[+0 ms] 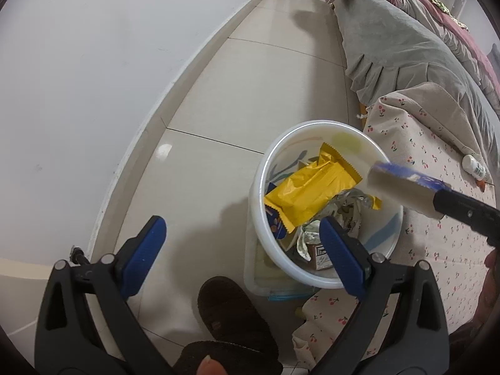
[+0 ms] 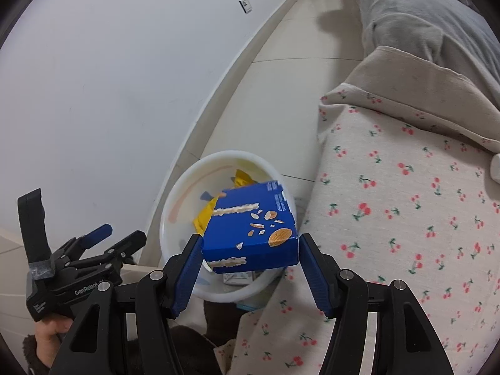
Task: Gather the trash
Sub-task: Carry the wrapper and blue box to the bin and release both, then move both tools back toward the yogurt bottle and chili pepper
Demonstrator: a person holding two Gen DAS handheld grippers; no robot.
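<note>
A white trash bin (image 1: 315, 128) stands on the floor beside the bed and holds a yellow wrapper (image 1: 309, 190), a crumpled foil wrapper (image 1: 337, 212) and other trash. My right gripper (image 2: 250, 247) is shut on a blue almond-print carton (image 2: 253, 228) and holds it over the bin's rim (image 2: 200, 165). In the left wrist view the carton (image 1: 403, 187) comes in from the right above the bin. My left gripper (image 1: 243, 237) is open and empty, just left of the bin; it also shows in the right wrist view (image 2: 118, 234).
A cherry-print sheet (image 2: 406, 218) covers the bed at the right, with a grey blanket (image 1: 393, 40) further back. A small white bottle (image 1: 475, 167) lies on the sheet. A brown slipper (image 1: 231, 315) is on the tiled floor below the bin. A white wall (image 1: 93, 78) runs along the left.
</note>
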